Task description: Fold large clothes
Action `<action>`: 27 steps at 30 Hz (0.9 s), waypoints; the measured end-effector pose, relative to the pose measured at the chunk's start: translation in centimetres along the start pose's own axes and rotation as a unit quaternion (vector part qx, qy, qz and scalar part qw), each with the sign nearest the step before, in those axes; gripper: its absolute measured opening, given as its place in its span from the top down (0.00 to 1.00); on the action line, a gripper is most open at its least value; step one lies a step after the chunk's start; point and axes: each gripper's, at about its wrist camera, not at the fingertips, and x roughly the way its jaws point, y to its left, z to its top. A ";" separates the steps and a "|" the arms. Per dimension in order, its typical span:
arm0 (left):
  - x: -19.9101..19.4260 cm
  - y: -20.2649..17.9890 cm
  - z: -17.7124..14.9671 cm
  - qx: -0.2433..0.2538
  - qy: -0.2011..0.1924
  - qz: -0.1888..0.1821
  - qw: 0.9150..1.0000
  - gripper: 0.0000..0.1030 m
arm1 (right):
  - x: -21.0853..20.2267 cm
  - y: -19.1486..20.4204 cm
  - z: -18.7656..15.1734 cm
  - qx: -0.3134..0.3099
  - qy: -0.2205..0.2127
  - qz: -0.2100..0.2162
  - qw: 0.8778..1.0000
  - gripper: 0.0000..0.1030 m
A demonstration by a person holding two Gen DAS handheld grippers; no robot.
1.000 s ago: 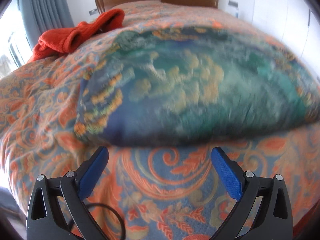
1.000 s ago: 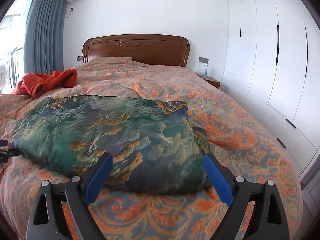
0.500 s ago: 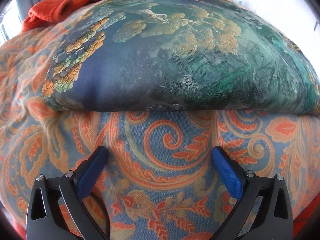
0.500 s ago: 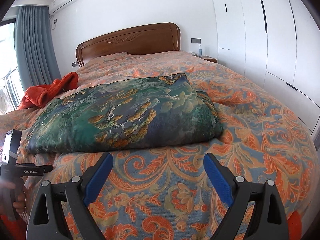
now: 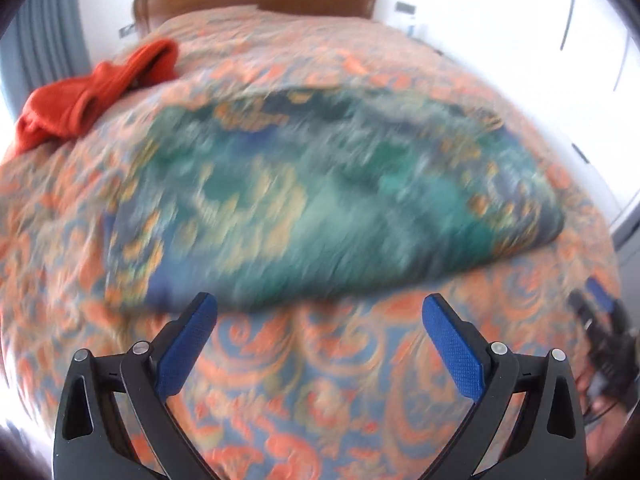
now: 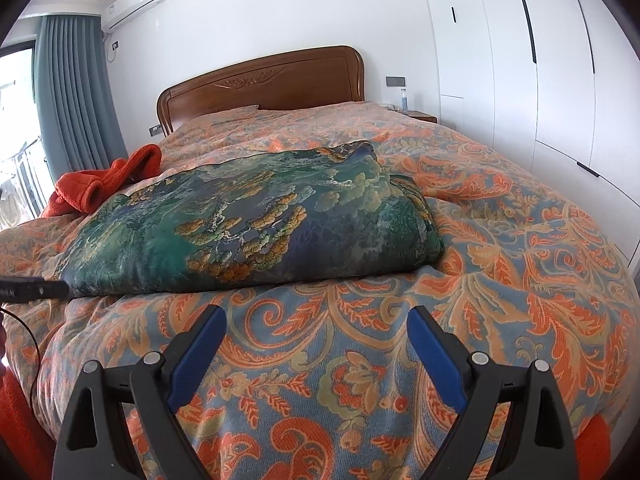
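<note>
A folded green-and-blue patterned garment (image 6: 256,228) lies flat on the orange and blue bedspread (image 6: 500,240); the left wrist view shows the garment (image 5: 320,204) blurred by motion. My left gripper (image 5: 320,312) hangs open just short of the garment's near edge, holding nothing. My right gripper (image 6: 316,324) is open too, empty, over bare bedspread in front of the garment. The other gripper (image 5: 600,320) shows at the right edge of the left wrist view, and the left tool (image 6: 32,288) pokes in at the left of the right wrist view.
A crumpled orange-red garment (image 6: 104,184) lies at the far left of the bed, near a grey curtain (image 6: 76,92). A wooden headboard (image 6: 260,80) stands at the back. White wardrobe doors (image 6: 540,60) line the right side. A thin black cable (image 6: 28,336) hangs at the left.
The left gripper has pulled back and up from the garment's near edge, so more of the bed shows, blurred. The right gripper shifted slightly. Both stayed open and empty.
</note>
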 end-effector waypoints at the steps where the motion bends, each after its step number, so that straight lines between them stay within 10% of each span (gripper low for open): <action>1: -0.1 -0.3 1.5 0.003 -0.007 -0.004 1.000 0.01 | 0.0 0.0 0.0 0.003 -0.002 0.001 1.000 0.09; 15: 11.7 -6.3 15.9 0.001 0.019 -0.003 1.000 0.01 | -0.2 -2.0 -1.4 0.034 0.005 0.020 0.999 0.09; 27: 12.6 -6.0 8.6 0.049 0.060 0.038 0.996 0.01 | 0.4 -3.2 -1.9 0.059 0.018 0.035 0.997 0.09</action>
